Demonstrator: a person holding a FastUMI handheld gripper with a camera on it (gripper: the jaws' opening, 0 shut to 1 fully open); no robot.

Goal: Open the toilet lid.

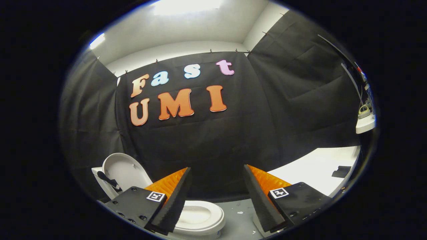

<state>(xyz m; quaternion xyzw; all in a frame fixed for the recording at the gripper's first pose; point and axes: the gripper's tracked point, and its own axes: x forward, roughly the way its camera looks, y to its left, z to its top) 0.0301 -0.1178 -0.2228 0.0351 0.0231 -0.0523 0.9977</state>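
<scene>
The claw [217, 173] stands wide open, fingers well apart, with nothing held between them. Just beneath and beyond the left finger sits the white ceramic toilet bowl with its oval seat [203, 216] lying flat on the grey floor [238, 216]. The white oval plastic toilet lid [125, 171] is already raised, upright behind the bowl and leaning back toward the black cloth wall [206, 143]. Beyond the right finger, a white desk [317, 170] carries a small flat black object [341, 171] near its right edge.
</scene>
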